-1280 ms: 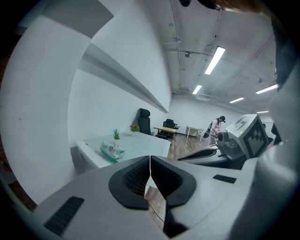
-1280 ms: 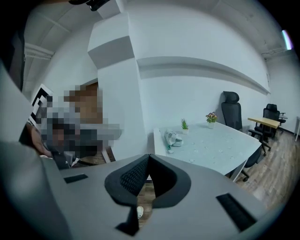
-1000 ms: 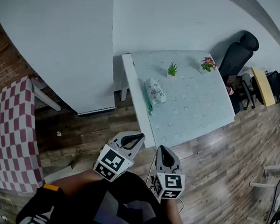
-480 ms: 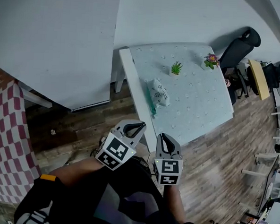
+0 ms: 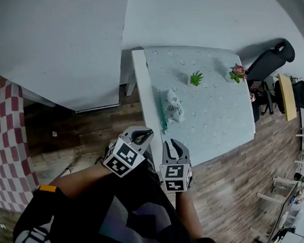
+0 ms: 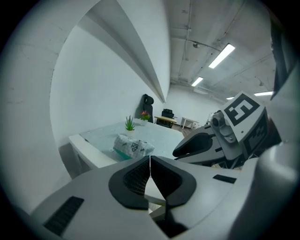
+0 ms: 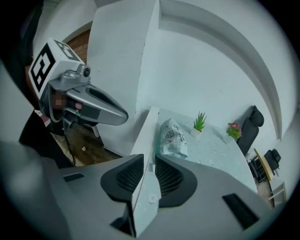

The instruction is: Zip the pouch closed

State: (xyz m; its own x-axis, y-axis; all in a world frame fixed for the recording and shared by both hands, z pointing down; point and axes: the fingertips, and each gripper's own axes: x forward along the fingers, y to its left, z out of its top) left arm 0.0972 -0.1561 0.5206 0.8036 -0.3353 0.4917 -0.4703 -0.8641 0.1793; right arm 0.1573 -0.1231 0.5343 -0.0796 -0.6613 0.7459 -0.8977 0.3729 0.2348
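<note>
Head view, pouch: The pouch (image 5: 172, 105) is a white, printed, soft-looking bag lying on its side on a pale table (image 5: 219, 117), close to the table's long left edge.
Head view, grippers: The left gripper (image 5: 150, 131) and right gripper (image 5: 169, 142) are side by side over the wooden floor (image 5: 79, 134), short of the table's near corner and well apart from the pouch.
Head view, room: A green plant (image 5: 196, 78) and a flowering plant (image 5: 238, 71) stand farther back, well clear. An office chair (image 5: 271, 59) sits beyond the far side.
Left gripper view, fingers: Clenched together, pad against pad, with nothing between them.
Left gripper view, pouch: The pouch (image 6: 133, 146) looks plump and crumpled, with a teal band (image 6: 121, 152) low on its side facing the table edge.
Right gripper view, fingers: The jaws are opening. Only the distant table edge shows through the gap, so nothing is held.
Right gripper view, pouch: The pouch (image 7: 172, 137) lies just inside the table's edge, ahead of the jaws.
Handling, judged: Probably light and floppy, so the fabric is likely to bunch or slide when the slider is pulled. One gripper should pinch the fabric at the zip's end while the other takes the pull tab. The tab is too small to find here.
Edges, judged: The pouch is near the drop to the floor, so a pull towards that edge could drag it off. Open tabletop lies to its right.
</note>
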